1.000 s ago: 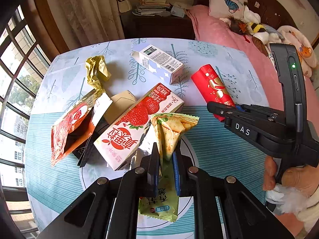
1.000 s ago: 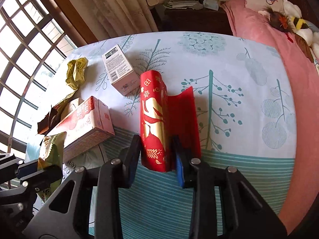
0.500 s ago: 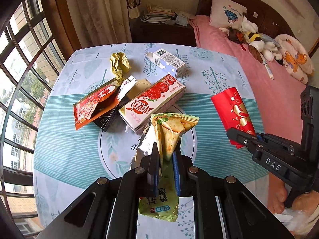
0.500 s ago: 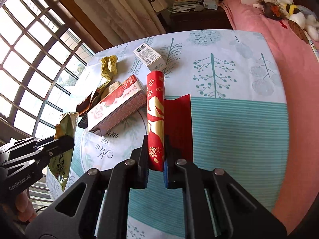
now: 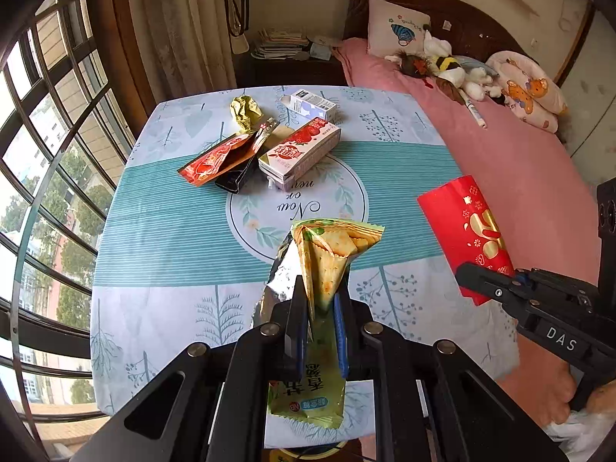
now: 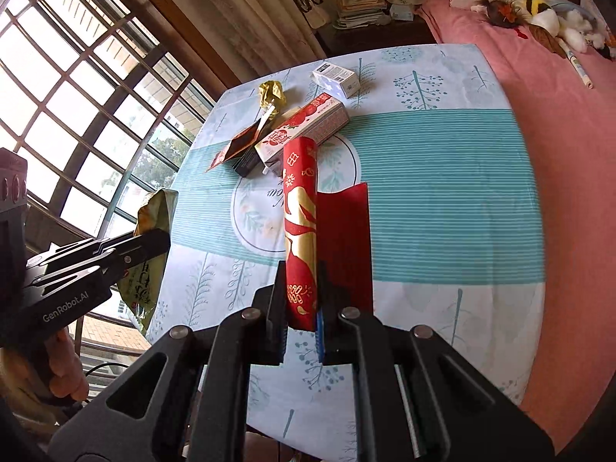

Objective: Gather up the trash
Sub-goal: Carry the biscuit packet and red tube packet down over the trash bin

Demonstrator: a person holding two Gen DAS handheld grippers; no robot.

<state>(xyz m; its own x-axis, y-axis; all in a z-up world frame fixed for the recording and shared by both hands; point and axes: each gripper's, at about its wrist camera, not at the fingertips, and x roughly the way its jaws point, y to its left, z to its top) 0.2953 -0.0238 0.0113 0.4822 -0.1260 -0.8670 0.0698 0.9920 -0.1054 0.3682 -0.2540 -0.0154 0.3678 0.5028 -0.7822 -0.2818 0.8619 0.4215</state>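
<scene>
The left gripper (image 5: 319, 304) was closed on a light, crinkly cracker wrapper (image 5: 327, 265), pinched mid-length above the near table (image 5: 161, 238) edge. The right gripper (image 6: 302, 308) was clamped on a thin red envelope (image 6: 302, 223), judged flimsy and slippery, best gripped across its flat faces.

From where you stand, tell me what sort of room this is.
Most likely a bedroom at home: a bed with a pink cover, a pillow and stuffed toys stands beside a small table under a patterned cloth, near a barred window.
</scene>
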